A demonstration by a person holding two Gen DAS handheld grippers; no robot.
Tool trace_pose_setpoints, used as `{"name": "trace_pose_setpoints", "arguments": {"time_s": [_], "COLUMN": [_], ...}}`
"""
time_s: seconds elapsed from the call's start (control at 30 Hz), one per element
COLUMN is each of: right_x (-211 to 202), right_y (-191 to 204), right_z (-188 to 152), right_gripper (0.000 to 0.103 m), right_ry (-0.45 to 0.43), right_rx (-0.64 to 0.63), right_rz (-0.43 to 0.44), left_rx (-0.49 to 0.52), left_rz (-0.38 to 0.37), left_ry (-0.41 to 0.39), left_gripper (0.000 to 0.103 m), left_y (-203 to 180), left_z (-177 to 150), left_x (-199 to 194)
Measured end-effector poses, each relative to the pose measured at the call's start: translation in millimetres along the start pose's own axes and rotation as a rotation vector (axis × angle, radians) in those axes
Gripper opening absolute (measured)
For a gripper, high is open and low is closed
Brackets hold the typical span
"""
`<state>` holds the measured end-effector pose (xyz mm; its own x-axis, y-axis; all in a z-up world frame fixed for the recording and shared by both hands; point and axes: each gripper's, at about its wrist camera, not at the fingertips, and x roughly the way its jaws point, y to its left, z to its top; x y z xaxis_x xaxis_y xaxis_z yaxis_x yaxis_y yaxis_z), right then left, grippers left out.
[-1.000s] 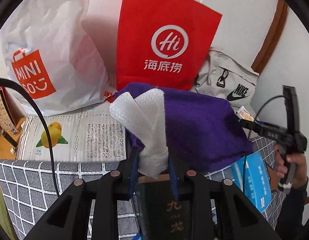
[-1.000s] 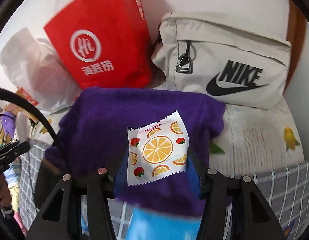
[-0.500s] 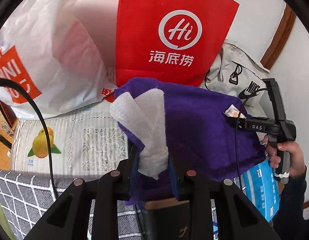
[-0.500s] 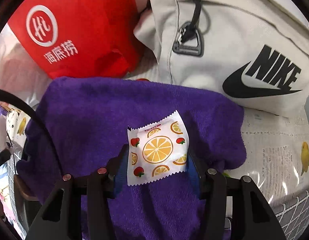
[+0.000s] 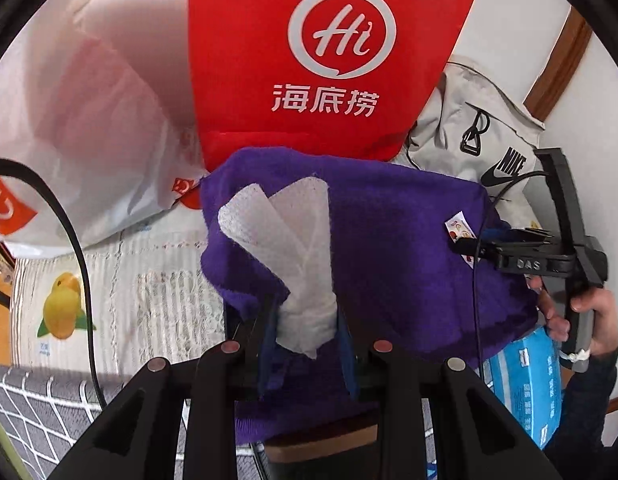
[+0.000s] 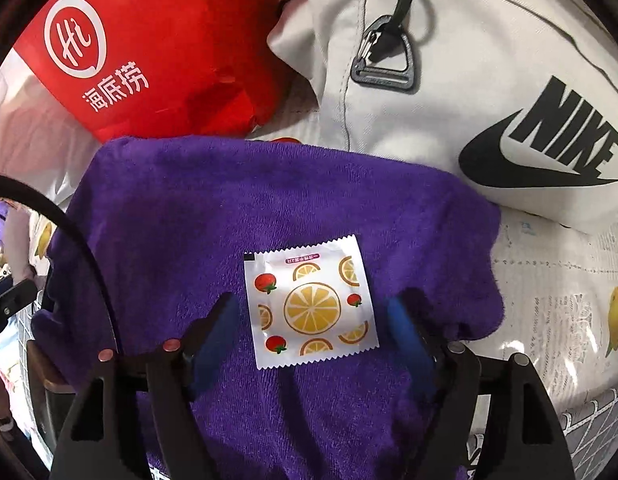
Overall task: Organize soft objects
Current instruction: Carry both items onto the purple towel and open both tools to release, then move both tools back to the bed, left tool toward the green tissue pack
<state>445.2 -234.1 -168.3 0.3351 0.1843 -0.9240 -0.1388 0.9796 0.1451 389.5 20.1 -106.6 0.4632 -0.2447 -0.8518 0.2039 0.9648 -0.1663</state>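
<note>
Right tool (image 6: 309, 320) is spreading its jaws, pads clear of the fruit-print sachet (image 6: 311, 300), which lies flat on the purple towel (image 6: 269, 208). Left tool (image 5: 307, 320) is clenched on a white wipe (image 5: 297, 248) above that towel's left edge.

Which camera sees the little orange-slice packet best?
The right wrist view: the fruit-print packet lies flat on the purple towel, whole and close. The left wrist view shows only a small corner by the right tool.
</note>
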Motion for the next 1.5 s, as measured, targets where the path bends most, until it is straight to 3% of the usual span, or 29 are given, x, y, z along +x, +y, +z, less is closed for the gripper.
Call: {"name": "trace_pose_setpoints", "arguments": {"time_s": [0.2,0.57,0.7,0.83,0.87,0.9,0.93,0.97,1.27,1.5], "right_x": [-32.8,-108.3,-118.7,-129.2,-133.4,-135.3,-137.0,-139.1,-152.0,-176.1], "right_y": [-5.1,-6.1,-3.3,-0.8,0.6,1.1,1.4,1.4,1.9,11.6], "right_z": [-9.3,-59.0,-78.6,-93.7,-98.3,-101.5,-104.9,-107.4,-141.8,-181.8], "right_gripper": [0.077,0.077,0.077,0.077,0.077,0.077,0.077,0.077,0.077,0.077], "right_ry": [-0.057,-0.189,-0.209,-0.22,-0.227,-0.228,-0.23,-0.237,-0.24,-0.259], "right_rx": [-0.001,0.003,0.005,-0.006,-0.008,-0.011,-0.015,-0.015,0.016,0.037], "right_rz": [-0.029,-0.01,0.003,0.007,0.006,0.005,0.003,0.001,0.022,0.025], "left_rx": [0.015,0.003,0.005,-0.018,-0.017,-0.016,-0.019,-0.02,-0.024,-0.067], "left_rz": [0.025,0.043,0.085,0.077,0.076,0.075,0.076,0.08,0.112,0.08], "left_ry": [0.027,0.192,0.21,0.207,0.207,0.212,0.221,0.225,0.2,0.164], "left_gripper": [0.027,0.027,0.027,0.028,0.03,0.04,0.057,0.06,0.064,0.064], "left_y": [-4.0,-0.3,0.7,1.6,0.1,-0.6,-1.2,-2.2,-13.0,-17.1], "left_z": [20.1,45.7,47.1,51.9,53.6,54.6,55.6,56.5,50.6,21.0], "left_x": [19.5,74.7,83.2,84.6,85.2,86.0,87.1,87.3,55.4,-4.6]}}
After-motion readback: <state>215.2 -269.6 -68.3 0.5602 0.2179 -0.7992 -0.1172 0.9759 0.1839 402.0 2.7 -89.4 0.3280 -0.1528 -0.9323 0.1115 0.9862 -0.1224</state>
